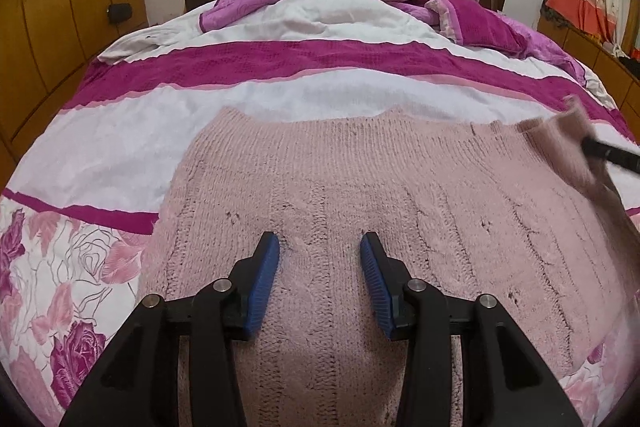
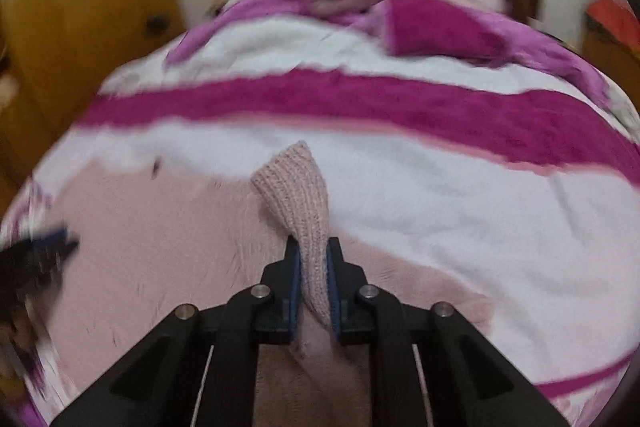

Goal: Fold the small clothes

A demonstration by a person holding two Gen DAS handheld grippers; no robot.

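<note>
Right claw (image 2: 314,247) pinches pink sweater (image 2: 296,187); left claw (image 1: 320,241) gapes.

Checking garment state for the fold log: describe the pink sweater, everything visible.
The pink sweater is a pale, chunky ribbed knit with vertical cable lines, spread mostly flat on the striped bedspread. The left gripper hangs open over its middle. The right gripper is shut on a ribbed cuff-like end, lifted off the bed and standing upright between the pads. The right view is motion-blurred.
</note>
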